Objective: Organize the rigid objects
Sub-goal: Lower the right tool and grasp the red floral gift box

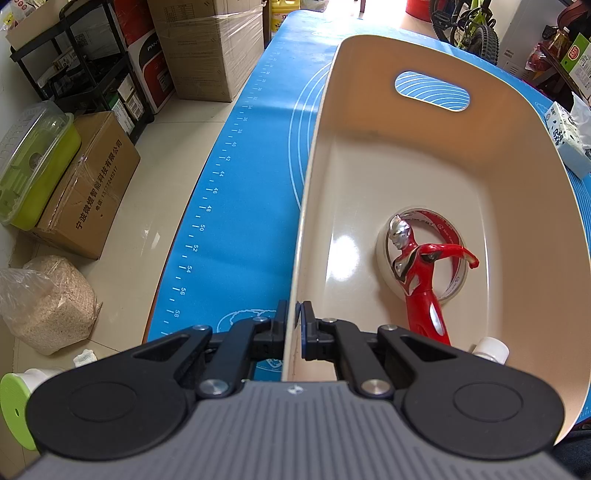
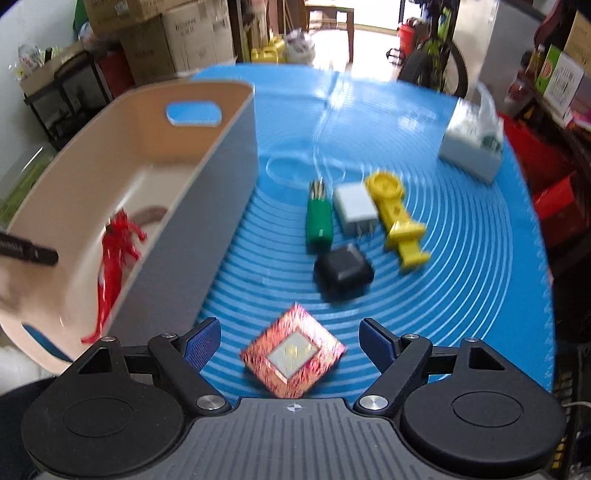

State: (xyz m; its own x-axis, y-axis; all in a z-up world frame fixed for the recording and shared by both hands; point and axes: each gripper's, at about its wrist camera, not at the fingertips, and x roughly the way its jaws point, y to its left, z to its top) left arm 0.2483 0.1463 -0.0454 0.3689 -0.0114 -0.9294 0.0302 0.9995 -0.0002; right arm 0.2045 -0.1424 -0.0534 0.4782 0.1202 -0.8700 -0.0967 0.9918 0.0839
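Note:
My left gripper (image 1: 296,317) is shut on the near left wall of a beige bin (image 1: 417,162). In the bin lie a red and silver toy figure (image 1: 417,273) across a tape roll (image 1: 454,288), and a white-capped bottle (image 1: 493,350) at the near edge. In the right wrist view the bin (image 2: 207,206) stands at the left with the red figure (image 2: 114,254) inside. My right gripper (image 2: 290,341) is open just above a red square box (image 2: 293,356) on the blue mat (image 2: 461,280). Beyond it lie a black box (image 2: 343,273), a green cylinder (image 2: 318,221), a white charger (image 2: 355,206) and a yellow toy (image 2: 397,218).
A tissue pack (image 2: 472,147) sits at the mat's far right. Left of the table, on the floor, are cardboard boxes (image 1: 92,184), a green lidded box (image 1: 33,162), a bag of grain (image 1: 51,302) and a black shelf (image 1: 85,66). A bicycle (image 1: 469,26) stands behind.

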